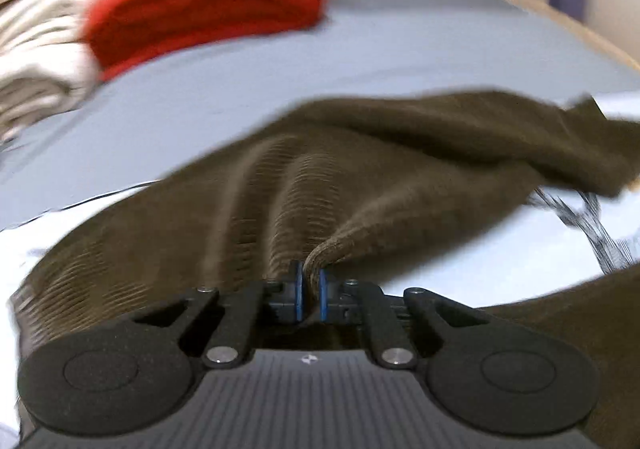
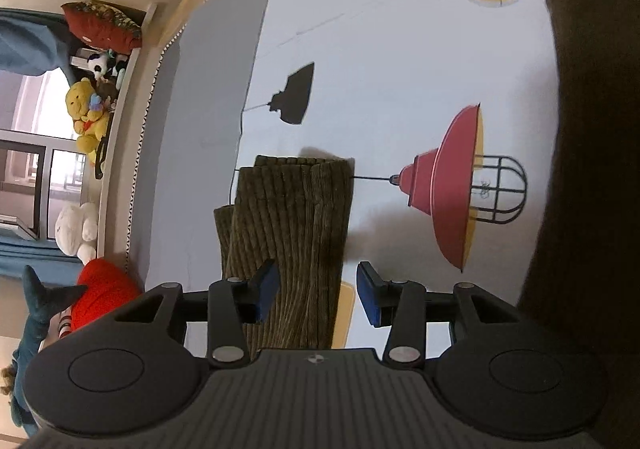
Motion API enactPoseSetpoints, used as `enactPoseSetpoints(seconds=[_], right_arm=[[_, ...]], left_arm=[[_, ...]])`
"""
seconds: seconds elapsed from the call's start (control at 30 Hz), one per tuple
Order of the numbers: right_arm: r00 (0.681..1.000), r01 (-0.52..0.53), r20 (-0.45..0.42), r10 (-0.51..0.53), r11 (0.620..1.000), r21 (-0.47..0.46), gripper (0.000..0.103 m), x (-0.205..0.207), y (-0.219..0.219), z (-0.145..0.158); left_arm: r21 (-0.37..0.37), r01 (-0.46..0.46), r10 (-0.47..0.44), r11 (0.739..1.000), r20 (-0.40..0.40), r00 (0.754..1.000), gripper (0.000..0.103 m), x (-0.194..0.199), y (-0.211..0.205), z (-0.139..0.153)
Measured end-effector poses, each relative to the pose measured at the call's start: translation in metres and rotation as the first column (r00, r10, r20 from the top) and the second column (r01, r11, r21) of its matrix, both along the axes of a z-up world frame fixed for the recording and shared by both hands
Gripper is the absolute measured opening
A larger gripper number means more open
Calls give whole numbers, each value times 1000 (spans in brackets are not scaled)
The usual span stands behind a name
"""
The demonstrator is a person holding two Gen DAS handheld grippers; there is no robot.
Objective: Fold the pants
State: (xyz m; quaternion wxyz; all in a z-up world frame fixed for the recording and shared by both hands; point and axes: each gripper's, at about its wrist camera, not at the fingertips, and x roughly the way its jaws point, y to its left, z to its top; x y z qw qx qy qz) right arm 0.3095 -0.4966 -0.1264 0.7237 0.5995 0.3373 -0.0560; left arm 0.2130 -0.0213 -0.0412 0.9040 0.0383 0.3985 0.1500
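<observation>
Brown corduroy makes up the one pair of pants in front of you, and your left gripper has its two blue-padded fingers pinched shut on a fold of that cloth. From the pinch, the fabric fans away ahead of the fingers in ridges and drapes off to the right. The left view is blurred.

Your right gripper has its two fingers spread wide apart, holding nothing. One folded end of the pants lies between and just beyond those fingers, nearer the left one, with two layered edges showing at its far end. A dark mass of brown cloth fills the right edge of that view.

Beneath the pants lies a white sheet printed with lamps: four lamps show, one red with a wire cage, one black, one yellow at the top, and part of another yellow one between the fingers. Grey bedding spreads beyond the sheet.

Ahead of the left fingers and to the left sit one red folded garment and a cream pile beside it. Several soft toys line a ledge far left of the right fingers.
</observation>
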Motion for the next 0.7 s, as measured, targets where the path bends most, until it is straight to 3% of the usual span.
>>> enactPoseSetpoints(seconds=[0.17, 0.27, 0.3, 0.43, 0.5, 0.57, 0.6, 0.63, 0.7], right_arm=[[1000, 8, 15, -8, 1000, -21, 40, 9, 2, -11], [1000, 6, 28, -5, 999, -49, 16, 19, 3, -14], [999, 0, 39, 2, 999, -53, 12, 24, 3, -16], [995, 0, 102, 5, 999, -53, 10, 42, -1, 0], [957, -14, 287, 31, 998, -61, 8, 47, -6, 45], [858, 15, 505, 95, 978, -210, 8, 34, -9, 112], [826, 74, 555, 102, 956, -285, 8, 23, -8, 131], [827, 114, 557, 77, 947, -300, 8, 15, -11, 135], [926, 138, 377, -7, 937, -321, 8, 13, -20, 106]], left_arm=[[-1, -45, 45, 999, 45, 998, 9, -28, 23, -4], [-3, -45, 45, 999, 58, 997, 9, -33, 20, -2], [-5, -40, 40, 999, 53, 998, 9, -33, 19, -3], [-9, -8, 8, 1000, 34, 999, 9, -33, 17, 0], [-31, 14, -13, 999, 34, 999, 9, -33, 9, 1], [-75, 76, -74, 994, 28, 997, 9, -27, 1, 2], [-80, 111, -110, 991, 11, 994, 9, -24, -4, 1], [-71, 140, -141, 988, -11, 990, 9, -21, -10, -1], [-58, 164, -168, 985, -56, 984, 9, -16, -13, -9]])
